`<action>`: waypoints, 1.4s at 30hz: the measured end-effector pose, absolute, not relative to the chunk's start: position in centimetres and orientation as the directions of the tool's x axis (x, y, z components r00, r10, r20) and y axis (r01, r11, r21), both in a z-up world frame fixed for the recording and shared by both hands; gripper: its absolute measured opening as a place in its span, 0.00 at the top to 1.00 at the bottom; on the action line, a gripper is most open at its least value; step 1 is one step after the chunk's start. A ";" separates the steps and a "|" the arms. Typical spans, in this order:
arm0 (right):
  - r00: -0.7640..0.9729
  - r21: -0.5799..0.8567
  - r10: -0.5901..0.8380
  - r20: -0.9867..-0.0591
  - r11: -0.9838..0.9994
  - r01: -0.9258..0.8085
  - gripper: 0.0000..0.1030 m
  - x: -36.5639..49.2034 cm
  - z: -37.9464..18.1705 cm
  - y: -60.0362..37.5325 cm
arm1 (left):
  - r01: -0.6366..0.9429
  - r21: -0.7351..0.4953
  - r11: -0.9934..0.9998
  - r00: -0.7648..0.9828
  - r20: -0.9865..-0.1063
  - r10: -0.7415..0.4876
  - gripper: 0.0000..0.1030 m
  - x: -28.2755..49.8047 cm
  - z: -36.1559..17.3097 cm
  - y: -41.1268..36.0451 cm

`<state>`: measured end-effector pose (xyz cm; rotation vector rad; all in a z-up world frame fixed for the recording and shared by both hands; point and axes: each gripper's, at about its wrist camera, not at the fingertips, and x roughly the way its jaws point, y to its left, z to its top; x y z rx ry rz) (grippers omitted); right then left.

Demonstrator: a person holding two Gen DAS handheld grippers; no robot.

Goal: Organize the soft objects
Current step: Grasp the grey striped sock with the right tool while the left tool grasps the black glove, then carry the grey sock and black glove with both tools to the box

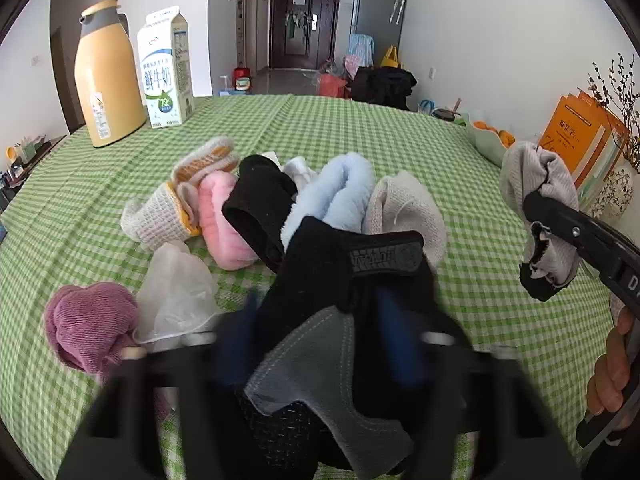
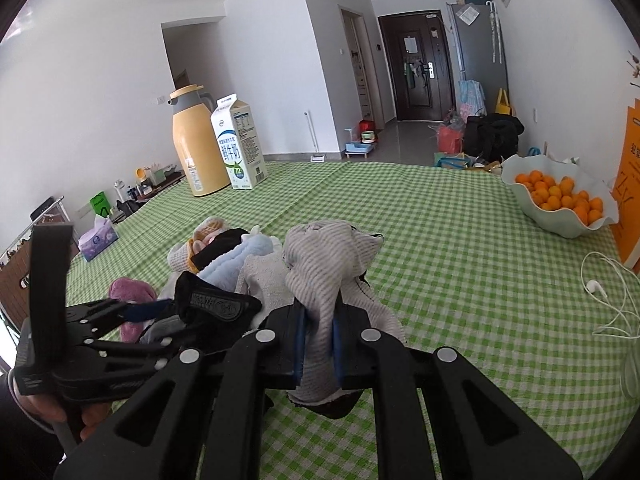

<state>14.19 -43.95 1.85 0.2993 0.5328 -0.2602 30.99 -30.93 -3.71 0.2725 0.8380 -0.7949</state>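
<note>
On the green checked tablecloth lies a pile of soft items: a pink fluffy sock, a light blue fluffy one, a black sock, a beige knit glove with yellow trim, a cream knit piece, a mauve cloth and a clear plastic glove. My left gripper is shut on a black and grey glove, held above the pile's near side. My right gripper is shut on a grey striped sock, lifted to the right of the pile.
A yellow thermos and a milk carton stand at the far left. A bowl of oranges, orange books and white earphones occupy the right side. A tissue box sits off the left edge.
</note>
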 end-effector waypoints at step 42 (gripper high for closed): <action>0.844 0.026 0.063 -0.533 0.998 -0.058 0.89 25.7 6.8 -24.3 | 0.221 -0.220 0.950 0.854 -0.428 -0.297 0.90 29.7 8.4 4.7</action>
